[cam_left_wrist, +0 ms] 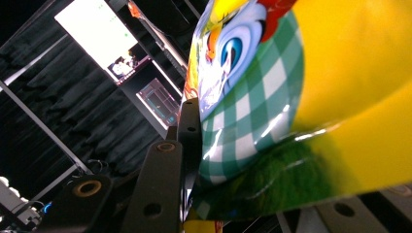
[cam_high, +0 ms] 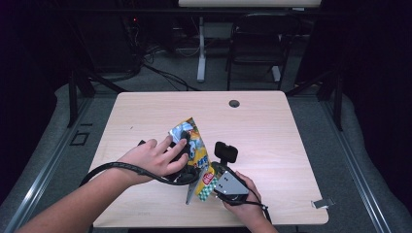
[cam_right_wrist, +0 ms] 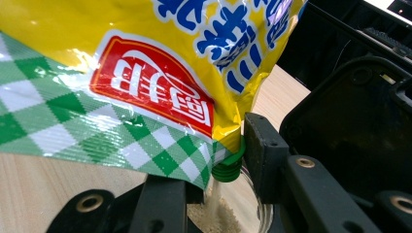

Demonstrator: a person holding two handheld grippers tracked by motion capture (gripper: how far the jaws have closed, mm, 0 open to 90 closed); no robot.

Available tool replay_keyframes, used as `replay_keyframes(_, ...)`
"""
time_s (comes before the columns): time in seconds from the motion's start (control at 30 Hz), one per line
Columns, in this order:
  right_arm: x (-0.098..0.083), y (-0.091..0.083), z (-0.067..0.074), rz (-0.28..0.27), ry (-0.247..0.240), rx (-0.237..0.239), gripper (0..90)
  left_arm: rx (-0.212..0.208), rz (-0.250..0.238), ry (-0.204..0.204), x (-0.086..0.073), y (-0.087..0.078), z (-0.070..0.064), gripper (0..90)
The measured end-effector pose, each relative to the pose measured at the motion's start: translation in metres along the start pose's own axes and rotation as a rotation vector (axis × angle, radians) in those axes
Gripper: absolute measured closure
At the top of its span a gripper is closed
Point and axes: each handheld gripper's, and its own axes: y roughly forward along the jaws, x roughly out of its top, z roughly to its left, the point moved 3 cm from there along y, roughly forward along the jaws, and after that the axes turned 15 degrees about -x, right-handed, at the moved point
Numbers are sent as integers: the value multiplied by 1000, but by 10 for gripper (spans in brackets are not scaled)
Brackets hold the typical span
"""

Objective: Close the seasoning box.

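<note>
A yellow bag (cam_high: 194,141) with a green check band and a red logo is tilted over the table, mouth end low. My left gripper (cam_high: 187,158), under the person's hand, is shut on this bag; in the left gripper view the bag (cam_left_wrist: 301,73) fills the space between the jaws of the left gripper (cam_left_wrist: 252,165). In the right gripper view the bag's green spout (cam_right_wrist: 228,167) lets pale powder (cam_right_wrist: 214,204) fall into a clear container (cam_right_wrist: 260,206). My right gripper (cam_right_wrist: 214,194) is shut on that container. In the high view the right gripper (cam_high: 201,187) sits at the bag's low end.
The wooden table (cam_high: 272,131) has a cable hole (cam_high: 234,103) near its far edge. A small metal clip (cam_high: 321,203) lies at the front right corner. A black chair (cam_high: 255,43) and a desk leg (cam_high: 200,48) stand beyond the table.
</note>
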Motion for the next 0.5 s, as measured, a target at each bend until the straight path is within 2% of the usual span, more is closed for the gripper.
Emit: replay_keyframes(0.5,0,0,0,-3,4,0,707,0,-9,-1,0,0,1,729)
